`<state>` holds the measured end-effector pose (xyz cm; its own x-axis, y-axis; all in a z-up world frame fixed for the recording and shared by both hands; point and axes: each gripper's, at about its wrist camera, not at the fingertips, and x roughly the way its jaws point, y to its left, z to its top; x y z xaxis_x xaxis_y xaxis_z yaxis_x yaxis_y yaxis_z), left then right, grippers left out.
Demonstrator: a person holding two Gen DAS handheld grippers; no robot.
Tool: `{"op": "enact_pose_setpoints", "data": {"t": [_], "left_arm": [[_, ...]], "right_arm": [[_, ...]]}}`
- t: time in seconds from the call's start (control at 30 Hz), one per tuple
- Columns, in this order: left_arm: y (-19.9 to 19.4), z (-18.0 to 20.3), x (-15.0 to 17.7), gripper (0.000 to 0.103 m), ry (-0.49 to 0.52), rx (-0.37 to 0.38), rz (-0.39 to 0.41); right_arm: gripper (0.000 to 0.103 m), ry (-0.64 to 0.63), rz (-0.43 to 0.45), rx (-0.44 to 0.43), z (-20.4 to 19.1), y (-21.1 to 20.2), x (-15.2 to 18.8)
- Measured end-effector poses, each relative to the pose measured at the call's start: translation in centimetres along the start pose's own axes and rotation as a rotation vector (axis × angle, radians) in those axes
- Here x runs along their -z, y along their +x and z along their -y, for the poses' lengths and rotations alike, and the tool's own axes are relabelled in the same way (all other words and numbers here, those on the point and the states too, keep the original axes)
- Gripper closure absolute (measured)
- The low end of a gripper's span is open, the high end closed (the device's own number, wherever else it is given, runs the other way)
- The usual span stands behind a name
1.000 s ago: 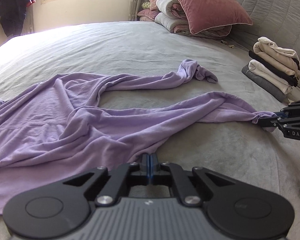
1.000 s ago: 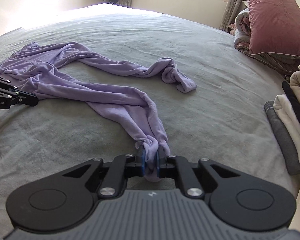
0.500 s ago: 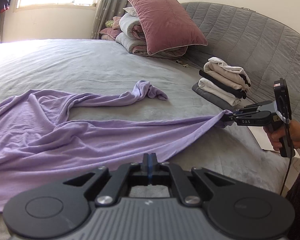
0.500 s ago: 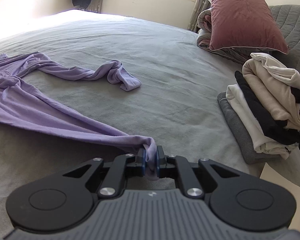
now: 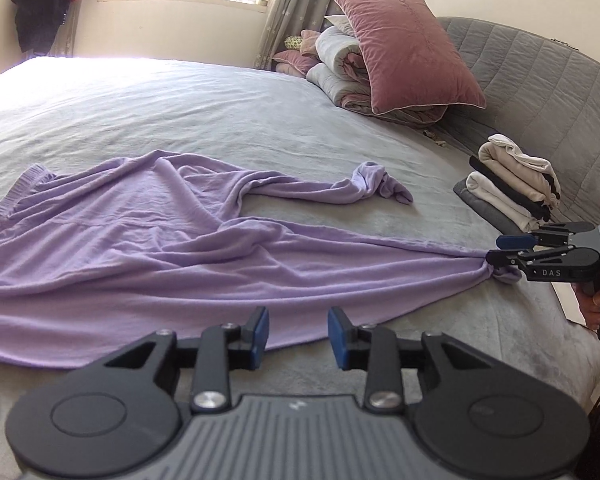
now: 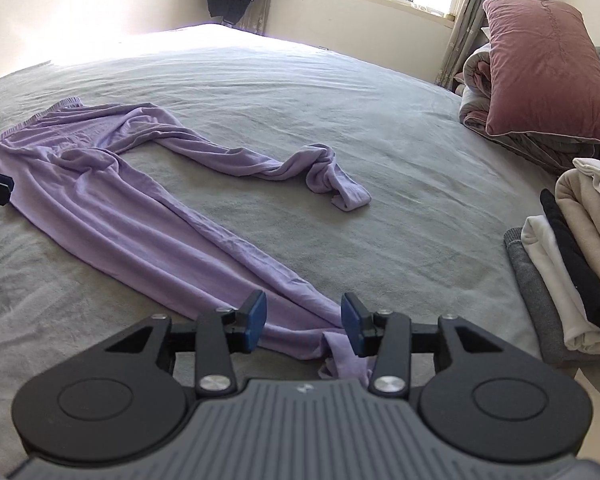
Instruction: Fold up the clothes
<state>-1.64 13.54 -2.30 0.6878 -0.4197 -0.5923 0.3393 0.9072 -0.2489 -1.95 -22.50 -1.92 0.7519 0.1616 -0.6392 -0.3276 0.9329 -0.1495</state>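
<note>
While trousers lie spread on bed, one leg pulled straight, other twisted beyond it, step looks like smoothing before fold. Left tool: jaws apart, opening, nothing between, hem just ahead. Right tool: jaws opening, cuff lying slack between, not pinched. Advice: straighten twisted leg, lay it on straight one, align cuffs, then fold toward waistband.

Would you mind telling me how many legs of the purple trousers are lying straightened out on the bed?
1. The near leg lies stretched toward the right gripper; the far leg lies twisted, its end bunched, mid-bed.
</note>
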Motion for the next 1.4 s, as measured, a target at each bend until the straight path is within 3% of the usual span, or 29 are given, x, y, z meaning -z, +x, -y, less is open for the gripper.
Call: {"op": "enact_pose_setpoints", "data": {"t": [0.13, 0.27, 0.57, 0.73, 1.0, 1.17, 1.27, 1.4], "left_arm": [[-1.1, -2.6, -0.1, 0.07, -0.074, -0.087, 0.02], [-2.0, -5.3, -0.3, 0.07, -0.161, -0.191, 0.031], [-4.4, -9.6, 0.5, 0.065, -0.304, -0.337, 0.066], [-4.9, -11.8, 1.1, 0.065, -0.39, -0.387, 0.073], [-5.7, -15.0, 1.4, 0.065, -0.517, -0.416, 0.103], [-5.4, -15.9, 1.8, 0.065, -0.583, -0.395, 0.082], [-5.2, -16.4, 2.1, 0.065, -0.635, -0.347, 0.094], [-5.1, -16.7, 2.3, 0.069, -0.69, -0.334, 0.107]], "right_arm": [[0.057, 0.005, 0.007, -0.137, -3.1, 0.7, -1.3], [0.057, -0.089, 0.012, -0.245, -7.8, 1.6, -2.3], [0.057, -0.199, 0.04, -0.368, -13.8, 2.8, -3.5], [0.057, -0.24, 0.037, -0.371, -15.0, 3.2, -2.7], [0.058, -0.25, 0.032, -0.364, -15.9, 4.9, -2.2], [0.062, -0.228, 0.059, -0.344, -16.3, 5.9, -2.5], [0.072, -0.224, 0.074, -0.336, -16.7, 6.2, -2.5], [0.096, -0.218, 0.079, -0.326, -17.0, 6.2, -2.7]]}}
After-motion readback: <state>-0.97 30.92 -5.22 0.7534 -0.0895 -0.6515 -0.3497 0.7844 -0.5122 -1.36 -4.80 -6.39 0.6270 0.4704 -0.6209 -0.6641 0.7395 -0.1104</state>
